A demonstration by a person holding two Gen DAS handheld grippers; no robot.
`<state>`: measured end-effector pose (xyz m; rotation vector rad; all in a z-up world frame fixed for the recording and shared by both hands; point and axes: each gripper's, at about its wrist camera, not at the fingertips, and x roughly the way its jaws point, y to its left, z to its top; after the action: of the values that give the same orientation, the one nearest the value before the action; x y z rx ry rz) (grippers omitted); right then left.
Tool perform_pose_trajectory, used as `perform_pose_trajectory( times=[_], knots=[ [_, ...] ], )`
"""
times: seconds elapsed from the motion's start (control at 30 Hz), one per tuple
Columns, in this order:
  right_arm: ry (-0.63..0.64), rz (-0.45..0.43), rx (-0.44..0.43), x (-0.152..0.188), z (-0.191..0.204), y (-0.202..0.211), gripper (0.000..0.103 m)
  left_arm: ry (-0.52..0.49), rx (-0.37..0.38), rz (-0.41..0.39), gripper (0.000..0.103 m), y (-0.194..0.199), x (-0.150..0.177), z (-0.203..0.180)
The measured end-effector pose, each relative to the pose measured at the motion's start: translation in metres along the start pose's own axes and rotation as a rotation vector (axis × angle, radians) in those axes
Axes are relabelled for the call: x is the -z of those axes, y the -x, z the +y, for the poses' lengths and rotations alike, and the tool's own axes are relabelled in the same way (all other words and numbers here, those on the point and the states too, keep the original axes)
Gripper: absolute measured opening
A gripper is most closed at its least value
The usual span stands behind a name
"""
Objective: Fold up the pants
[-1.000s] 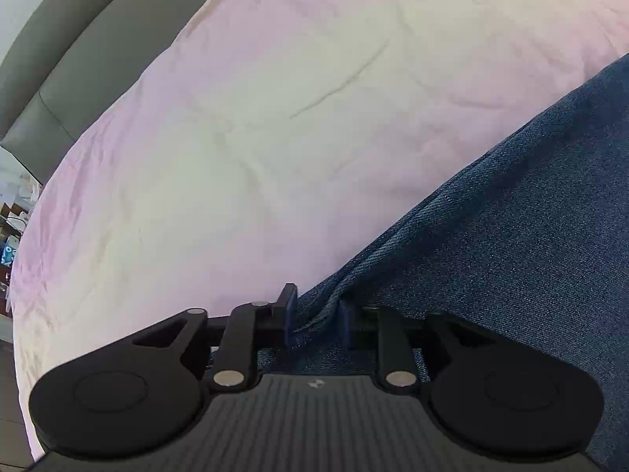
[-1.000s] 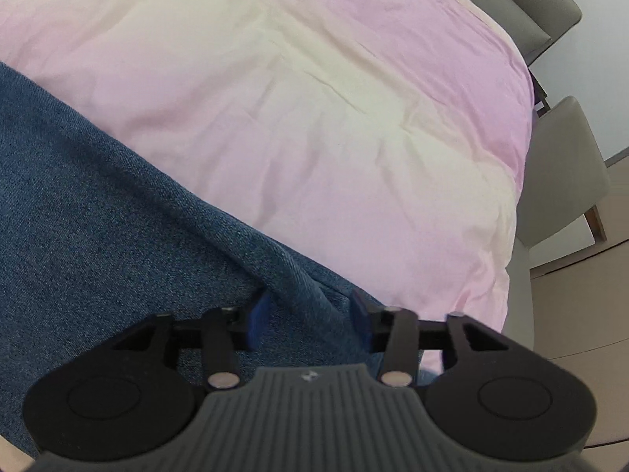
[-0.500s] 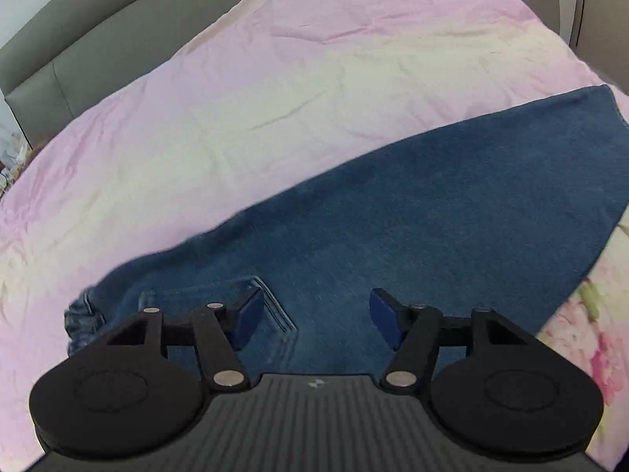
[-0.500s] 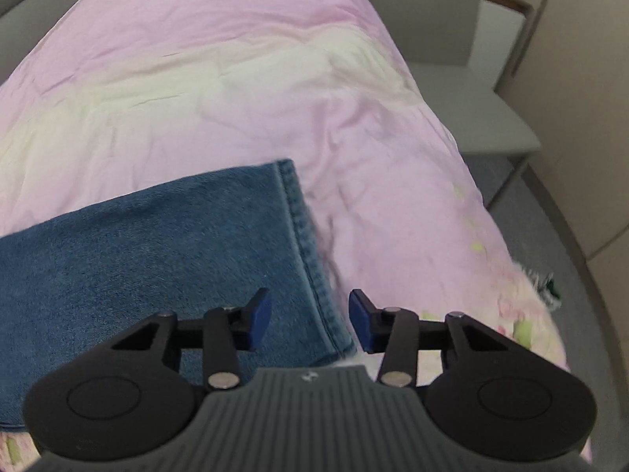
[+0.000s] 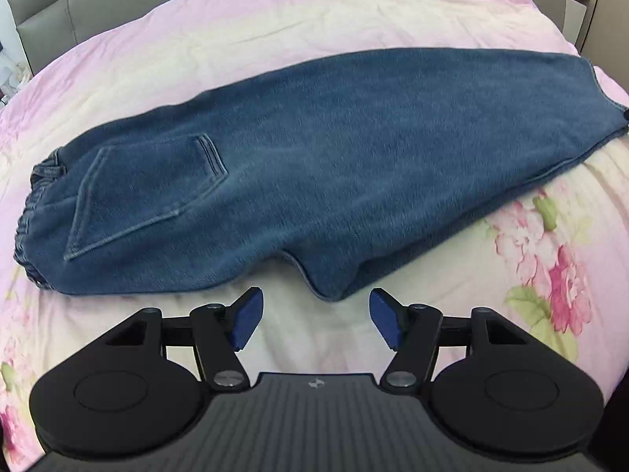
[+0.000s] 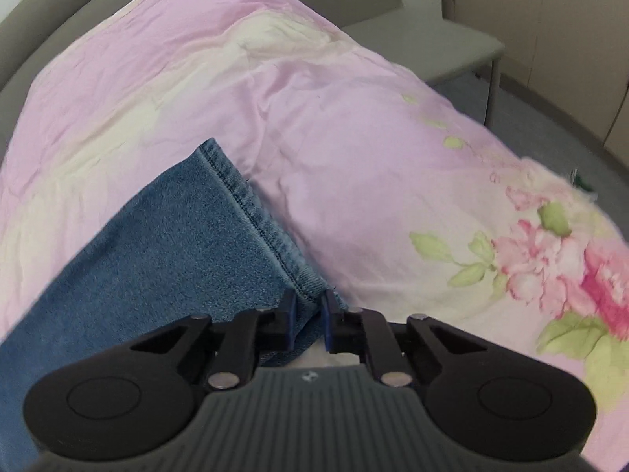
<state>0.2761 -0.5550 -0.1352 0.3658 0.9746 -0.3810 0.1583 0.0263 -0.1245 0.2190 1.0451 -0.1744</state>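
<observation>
Blue denim pants (image 5: 314, 149) lie folded lengthwise on a pink floral bed cover (image 5: 275, 15), waistband at the left, back pocket up, leg ends at the right. My left gripper (image 5: 312, 316) is open and empty, just in front of the pants' near edge and apart from it. In the right wrist view the hemmed leg end (image 6: 243, 212) runs diagonally. My right gripper (image 6: 308, 314) is shut on the near corner of that hem.
A grey headboard (image 5: 78, 4) runs along the back left. A grey chair (image 6: 412, 39) and beige cabinet doors (image 6: 550, 31) stand beyond the bed's right side. The bed edge drops off at the right.
My left gripper let go of the pants, opened wide and pulled back off them. My right gripper, open half a second ago, has closed on the hem corner.
</observation>
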Motion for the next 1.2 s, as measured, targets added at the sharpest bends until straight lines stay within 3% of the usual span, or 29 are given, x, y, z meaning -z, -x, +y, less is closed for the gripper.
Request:
perform_pose_trajectory(
  times=[0.13, 0.23, 0.33, 0.4, 0.57, 0.7, 0.73, 0.77, 0.87, 0.93, 1.0, 1.07, 1.13, 1.2],
  knots=[
    [0.041, 0.019, 0.06, 0.003, 0.011, -0.004, 0.007, 0.062, -0.02, -0.031, 0.069, -0.014, 0.001, -0.006],
    [0.168, -0.012, 0.104, 0.009, 0.025, 0.005, 0.011, 0.145, -0.022, -0.084, 0.031, -0.017, -0.003, -0.005],
    [0.3, -0.045, 0.136, 0.018, 0.038, 0.023, 0.014, 0.22, -0.012, -0.112, 0.019, -0.012, -0.003, -0.006],
    [0.362, -0.067, 0.134, 0.023, 0.046, 0.035, 0.019, 0.229, -0.024, -0.105, 0.016, -0.008, -0.003, -0.008],
    [0.51, -0.109, 0.112, 0.039, 0.078, 0.058, 0.024, 0.313, 0.031, 0.054, 0.016, -0.035, 0.005, 0.002],
    [0.597, -0.112, 0.038, 0.052, 0.119, 0.075, 0.029, 0.364, 0.093, 0.061, 0.016, -0.03, 0.004, 0.016],
    [0.626, -0.117, 0.017, 0.056, 0.131, 0.079, 0.034, 0.361, 0.109, 0.082, 0.008, -0.027, 0.005, 0.02],
    [0.663, -0.123, -0.008, 0.063, 0.144, 0.086, 0.037, 0.357, 0.117, 0.111, 0.007, -0.024, 0.006, 0.023],
    [0.761, -0.129, -0.074, 0.08, 0.185, 0.097, 0.042, 0.372, 0.121, 0.069, 0.014, -0.004, 0.016, 0.046],
    [0.804, -0.123, -0.12, 0.092, 0.21, 0.102, 0.045, 0.435, 0.125, 0.013, 0.019, 0.011, 0.021, 0.069],
    [0.848, -0.107, -0.168, 0.107, 0.239, 0.106, 0.045, 0.547, 0.139, -0.057, 0.034, 0.024, 0.025, 0.101],
    [0.89, -0.094, -0.204, 0.122, 0.267, 0.108, 0.045, 0.651, 0.124, -0.134, 0.055, 0.035, 0.026, 0.131],
    [0.927, -0.077, -0.233, 0.137, 0.294, 0.107, 0.045, 0.724, 0.083, -0.191, 0.069, 0.039, 0.026, 0.158],
    [0.954, -0.061, -0.257, 0.151, 0.322, 0.106, 0.045, 0.806, 0.062, -0.224, 0.074, 0.037, 0.026, 0.184]
  ],
)
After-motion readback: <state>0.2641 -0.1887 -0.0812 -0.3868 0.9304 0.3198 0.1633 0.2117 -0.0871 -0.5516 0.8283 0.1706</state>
